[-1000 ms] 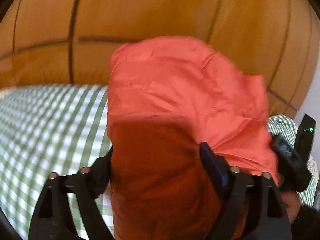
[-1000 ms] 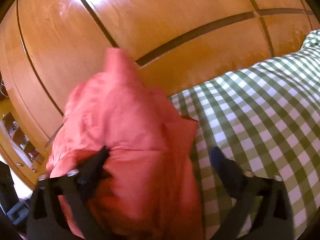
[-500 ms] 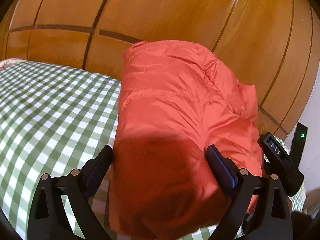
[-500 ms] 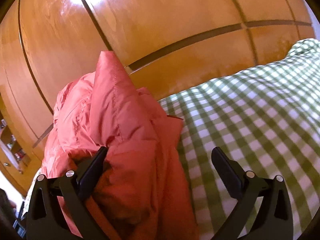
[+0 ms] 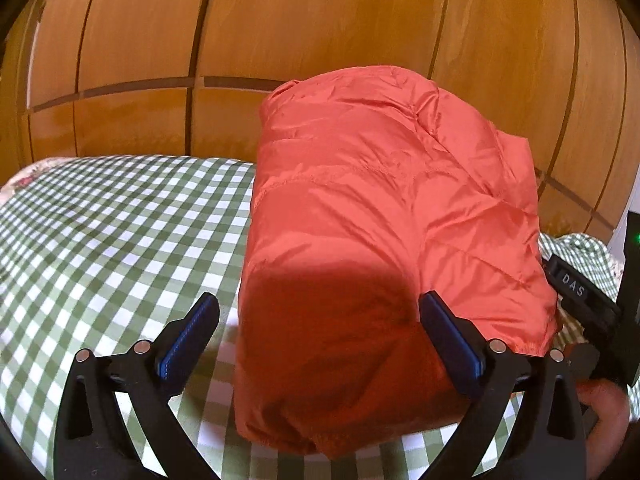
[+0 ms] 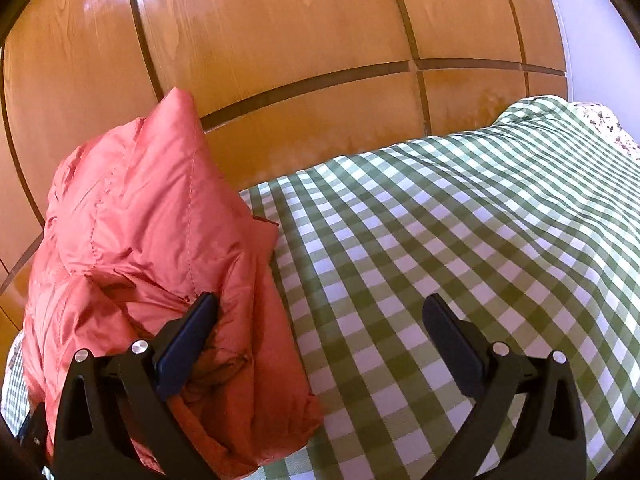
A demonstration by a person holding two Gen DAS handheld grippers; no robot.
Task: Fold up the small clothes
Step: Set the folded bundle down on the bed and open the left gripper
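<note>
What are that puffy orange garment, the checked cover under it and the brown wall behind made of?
The orange garment looks like thin, slightly shiny nylon or polyester with padding: stitched quilt lines and a puffy shape. The checked cover seems woven cotton, matte, green and white. The wall panels look like varnished wood or veneer, with grain and a glossy reflection.

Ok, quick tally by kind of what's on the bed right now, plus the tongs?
Orange padded garments, folded: 1
Green checked bedcovers: 1
Tongs, both open: 2 (left tongs, right tongs)
Total: 4
</note>
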